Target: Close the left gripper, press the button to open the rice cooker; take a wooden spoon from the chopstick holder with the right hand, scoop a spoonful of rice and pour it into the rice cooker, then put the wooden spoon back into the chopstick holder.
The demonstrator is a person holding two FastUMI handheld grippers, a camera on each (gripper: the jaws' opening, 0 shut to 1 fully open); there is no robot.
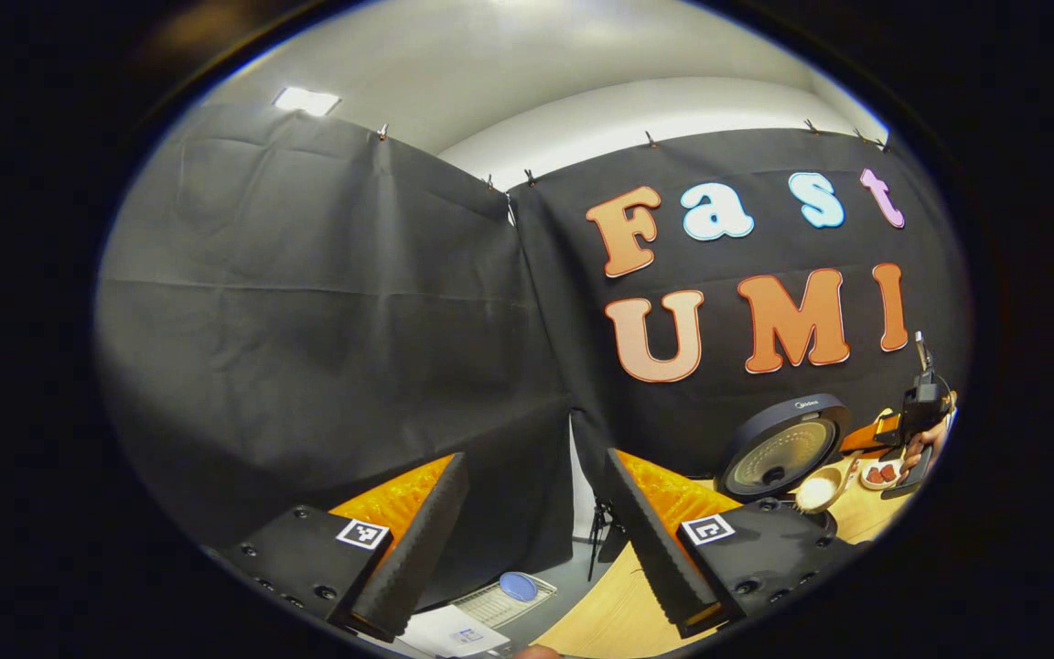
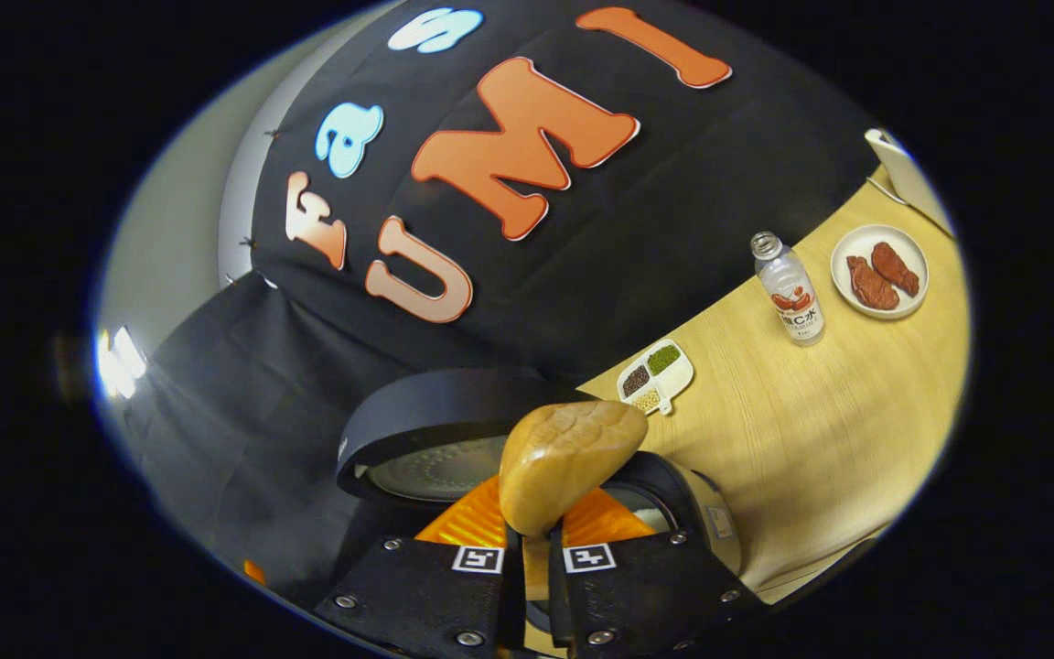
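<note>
Your right gripper (image 2: 527, 558) has its fingers clamped on the spoon (image 2: 568, 462) handle, which runs straight out along them, so the spoon's long axis follows the gripper's own. The bowl is turned over, its rounded back toward the camera, and sits just above the cooker (image 2: 673, 499) pot opening. Beyond it, the lid (image 2: 426, 421) stands up and open against the wall. By my reading you are at the pour; whether rice is falling cannot be told from here.

Farther along the desk (image 2: 811, 430) lie a small divided dish (image 2: 656, 373) of grains, then a bottle (image 2: 789, 288), then a plate (image 2: 879, 272) with two reddish pieces.

Your left gripper (image 1: 527, 540) hangs well away with its fingers spread wide, holding nothing. From there the cooker (image 1: 779, 448) with the spoon (image 1: 818, 490) over it lies far off to the right. The right hand is clearly nearer, so the spoon's return is its job. I cannot pick out the chopstick holder.
</note>
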